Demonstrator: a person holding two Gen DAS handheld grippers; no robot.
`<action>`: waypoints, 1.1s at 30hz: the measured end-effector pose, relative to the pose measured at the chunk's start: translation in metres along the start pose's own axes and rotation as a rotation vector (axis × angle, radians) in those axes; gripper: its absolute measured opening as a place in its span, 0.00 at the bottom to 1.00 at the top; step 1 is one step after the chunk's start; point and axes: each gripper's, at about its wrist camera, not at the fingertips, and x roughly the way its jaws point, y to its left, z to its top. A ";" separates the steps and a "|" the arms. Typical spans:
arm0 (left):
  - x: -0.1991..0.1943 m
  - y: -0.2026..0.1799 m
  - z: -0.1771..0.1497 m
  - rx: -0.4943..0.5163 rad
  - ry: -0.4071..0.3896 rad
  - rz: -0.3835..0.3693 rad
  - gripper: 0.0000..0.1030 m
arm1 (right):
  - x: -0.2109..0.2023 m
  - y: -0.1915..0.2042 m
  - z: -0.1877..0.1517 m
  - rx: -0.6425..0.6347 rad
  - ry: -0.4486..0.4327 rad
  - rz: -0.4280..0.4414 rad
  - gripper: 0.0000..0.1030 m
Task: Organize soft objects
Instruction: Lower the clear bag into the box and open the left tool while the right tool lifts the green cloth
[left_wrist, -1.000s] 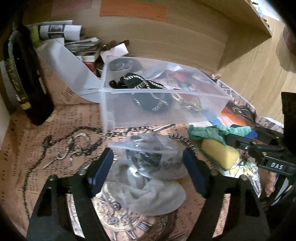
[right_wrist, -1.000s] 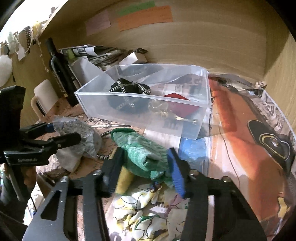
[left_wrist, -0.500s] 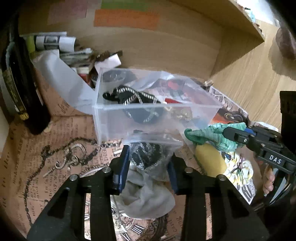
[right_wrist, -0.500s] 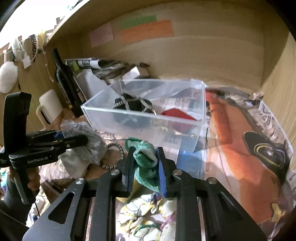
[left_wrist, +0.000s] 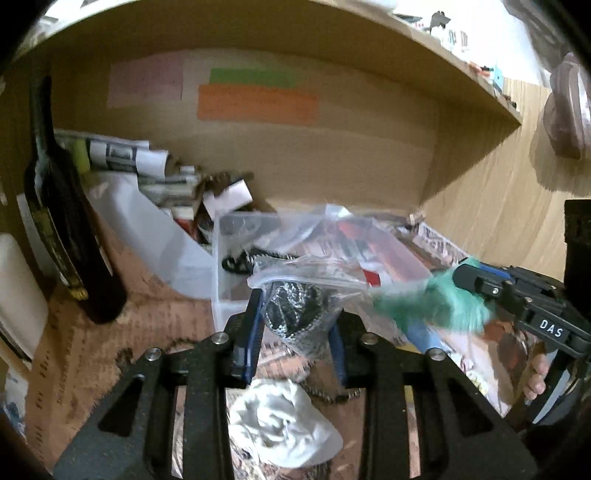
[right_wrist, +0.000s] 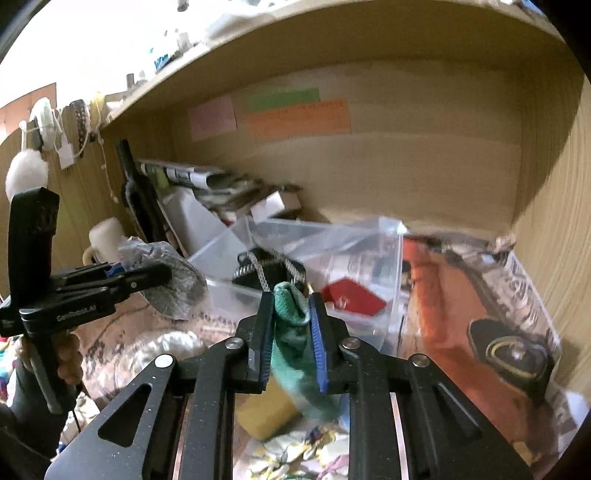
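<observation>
While my left gripper (left_wrist: 295, 325) is clamped on the clear plastic bag (left_wrist: 306, 291) of dark metallic mesh, left wrist view shows that bag lifted off the table, in front of the clear bin (left_wrist: 236, 266). Bag top is crumpled, contents look black and silver. White cloth (left_wrist: 280, 428) lies crumpled on the newsprint-patterned table cover (left_wrist: 155, 325) below my fingers. My right gripper (left_wrist: 465, 277) sits to the right, blurred green cloth (left_wrist: 432, 306) hanging from it; "DAS" reads on its body. Dark bottle (left_wrist: 62, 236) stands far left. Right wrist view: right gripper (right_wrist: 291, 325) pinches the green knit cloth (right_wrist: 291, 310) tight between blue pads (right_wrist: 317, 332), cloth lifted, rest drooping beneath. Yellow sponge (right_wrist: 262, 410) lies below it on the table. Clear bin (right_wrist: 221, 254) just ahead holds a black pouch with chain (right_wrist: 269, 269) and a red item (right_wrist: 351, 299). Left gripper (right_wrist: 162, 275) at left carries the bagged mesh (right_wrist: 173, 280); its label is too blurred to read fully. Pink, green, orange notes (right_wrist: 295, 114) on back wall, text unreadable.
</observation>
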 end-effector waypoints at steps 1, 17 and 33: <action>0.000 0.000 0.004 0.003 -0.008 0.007 0.31 | -0.002 0.001 0.002 -0.005 -0.010 -0.002 0.14; 0.042 0.018 0.034 0.013 -0.004 0.134 0.31 | 0.029 -0.013 -0.011 -0.002 0.134 0.032 0.44; 0.096 0.013 0.025 0.068 0.099 0.183 0.31 | 0.057 -0.006 -0.043 -0.007 0.263 0.072 0.45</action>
